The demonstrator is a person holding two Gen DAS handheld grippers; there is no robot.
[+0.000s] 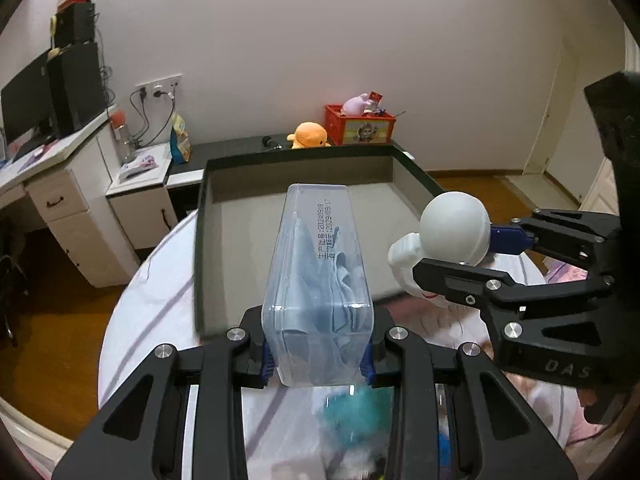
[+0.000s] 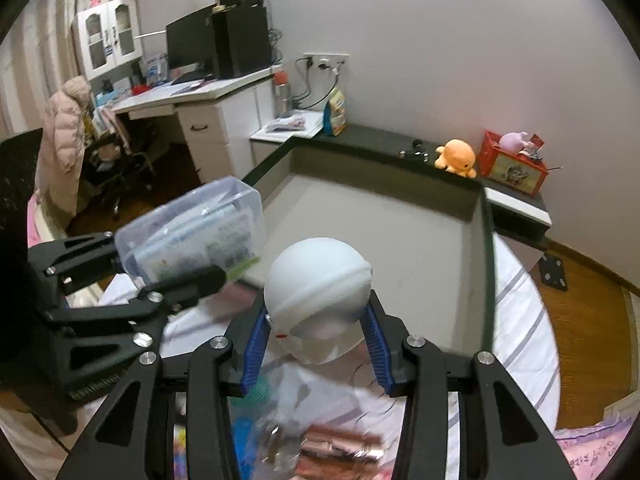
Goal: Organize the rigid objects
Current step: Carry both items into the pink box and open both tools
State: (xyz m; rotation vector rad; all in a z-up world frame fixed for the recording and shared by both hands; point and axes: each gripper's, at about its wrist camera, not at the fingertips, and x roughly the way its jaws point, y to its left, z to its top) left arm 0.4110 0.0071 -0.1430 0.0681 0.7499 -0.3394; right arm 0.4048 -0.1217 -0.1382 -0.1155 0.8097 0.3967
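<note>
Left wrist view: the left gripper (image 1: 318,360) clamps a clear plastic box (image 1: 318,280), lifted near the grey tray (image 1: 248,220); gripped at one end, it could tip or slip.

Right wrist view: the right gripper (image 2: 318,344) grasps a white round-headed figurine (image 2: 318,296); the tray's near rim could snag it, though its floor beyond lies open.

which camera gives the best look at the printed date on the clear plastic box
The left wrist view. There the clear plastic box sits centred between the left gripper pads, printed lines sharp along its top. The right wrist view shows it from the side, blurred, print unreadable.
</note>
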